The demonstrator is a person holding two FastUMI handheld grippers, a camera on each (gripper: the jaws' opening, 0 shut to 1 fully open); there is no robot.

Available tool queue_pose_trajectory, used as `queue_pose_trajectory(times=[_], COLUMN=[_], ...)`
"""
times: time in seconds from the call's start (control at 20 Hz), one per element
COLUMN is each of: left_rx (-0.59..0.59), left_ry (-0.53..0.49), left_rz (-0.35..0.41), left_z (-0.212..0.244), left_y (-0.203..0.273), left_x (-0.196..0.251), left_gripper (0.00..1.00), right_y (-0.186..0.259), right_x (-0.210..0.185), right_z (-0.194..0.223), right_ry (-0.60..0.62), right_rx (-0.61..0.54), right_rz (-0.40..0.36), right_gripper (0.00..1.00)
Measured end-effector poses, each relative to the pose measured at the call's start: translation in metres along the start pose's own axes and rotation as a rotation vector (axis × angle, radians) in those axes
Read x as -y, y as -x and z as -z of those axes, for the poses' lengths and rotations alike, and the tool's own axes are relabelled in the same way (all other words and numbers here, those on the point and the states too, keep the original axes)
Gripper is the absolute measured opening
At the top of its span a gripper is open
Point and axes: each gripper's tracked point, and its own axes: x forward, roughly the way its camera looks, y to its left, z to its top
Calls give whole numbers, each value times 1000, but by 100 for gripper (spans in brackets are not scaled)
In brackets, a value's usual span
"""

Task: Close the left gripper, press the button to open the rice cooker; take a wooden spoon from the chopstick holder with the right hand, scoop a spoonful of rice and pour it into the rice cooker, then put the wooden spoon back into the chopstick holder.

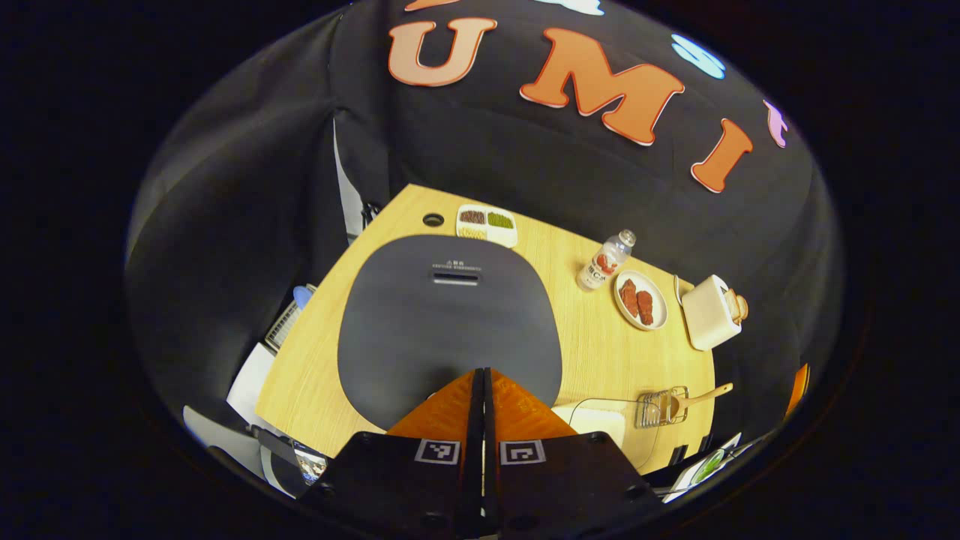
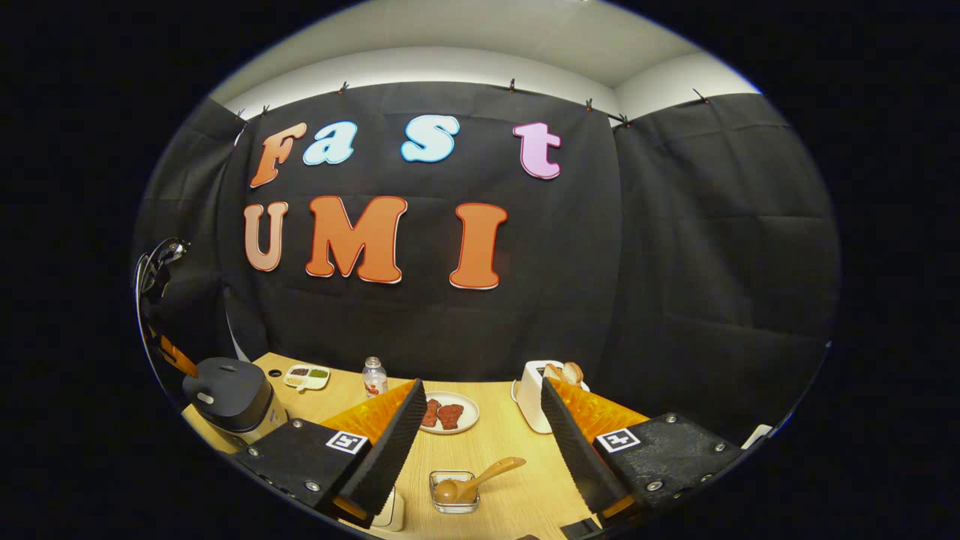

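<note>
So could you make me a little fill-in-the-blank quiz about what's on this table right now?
1. The rice cooker has its lid ____.
2. The wooden spoon rests in the wire ____.
3. The left gripper over the cooker has its fingers ____.
4. The white plate beside the bottle holds pieces of ____.

Missing words: shut; holder; closed; meat

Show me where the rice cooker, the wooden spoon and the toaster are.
rice cooker [image 1: 450, 315], left gripper view, middle of its lid.
wooden spoon [image 2: 491, 472], right gripper view, its handle.
toaster [image 2: 529, 401], right gripper view, its front side.
</note>
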Motion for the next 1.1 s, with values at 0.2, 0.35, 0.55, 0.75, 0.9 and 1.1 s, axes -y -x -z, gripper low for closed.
queue_pose_trajectory(times=[0.2,0.35,0.55,0.75,0.9,1.1], left_rx=[-91,-99,-45,60,204,472], left_ry=[64,93,94,18,-23,-103], left_rz=[0,12,-8,-10,-29,-51], left_z=[23,26,28,29,19,-33], left_y=[-25,-27,-30,-23,-6,41], left_x=[-12,-13,-19,-16,-12,-7], left_gripper=[6,7,7,7,7,7], right_y=[-8,-11,-16,-21,-24,-25], right_x=[12,13,3,-7,-4,0], right_z=[39,57,79,97,110,133], right_ry=[0,-1,-3,-11,-8,-9], right_rx=[-88,-125,-179,-227,-267,-321], right_rz=[17,16,2,-27,-25,-24], right_gripper=[95,95,95,95,95,95])
